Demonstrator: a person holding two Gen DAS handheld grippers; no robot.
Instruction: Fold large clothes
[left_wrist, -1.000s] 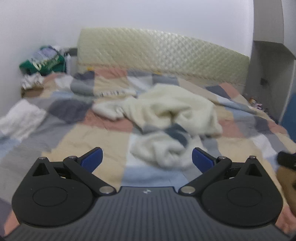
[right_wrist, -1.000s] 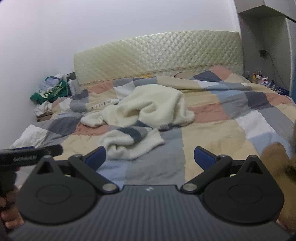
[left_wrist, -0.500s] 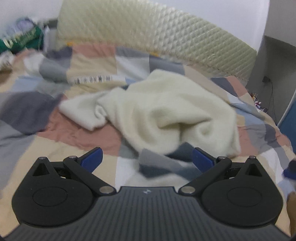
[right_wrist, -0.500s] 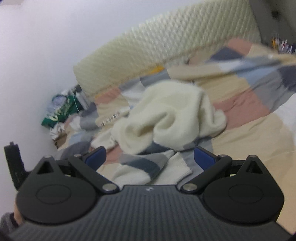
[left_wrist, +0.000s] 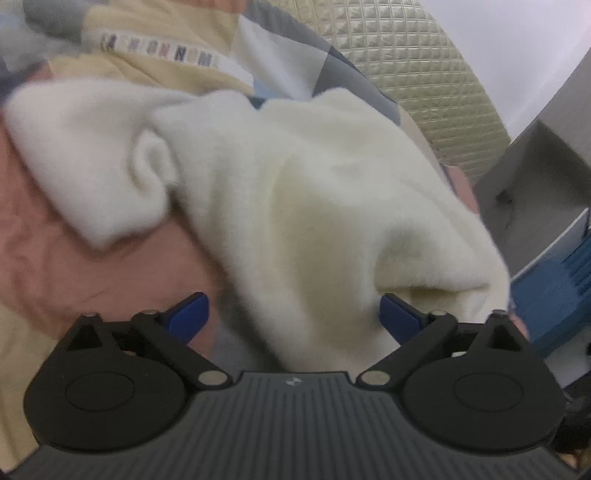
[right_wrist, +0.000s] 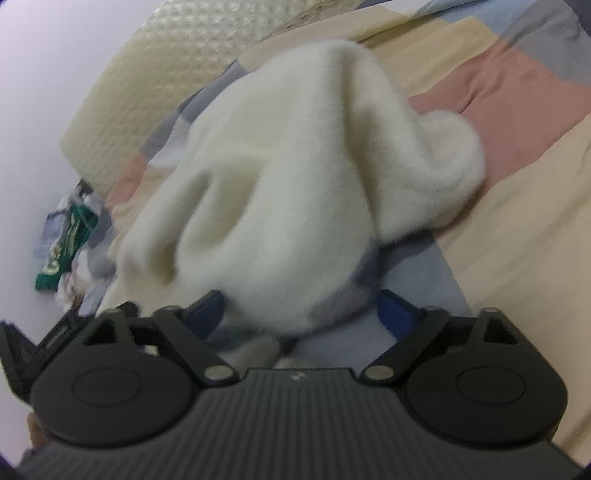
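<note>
A: Largest item first?

B: Bed, patchwork cover in pink, cream, grey and blue. I take it as my landmark. Quilted headboard at its far end.

A: Next?

B: Sweater, cream and fluffy, lying crumpled on the bed, well short of the headboard. It fills both my views; in the right wrist view its near edge reaches down between the fingers.

A: Tongs?

B: Left gripper: jaws wide, just been closing a little, sweater fabric bulging between the blue pads, which I don't see pressing on it. Right gripper: same entry, wide, just narrowing, fabric between, not clamped.

A: Smallest?

B: Green bag, off the bed beside the headboard's left end.
</note>
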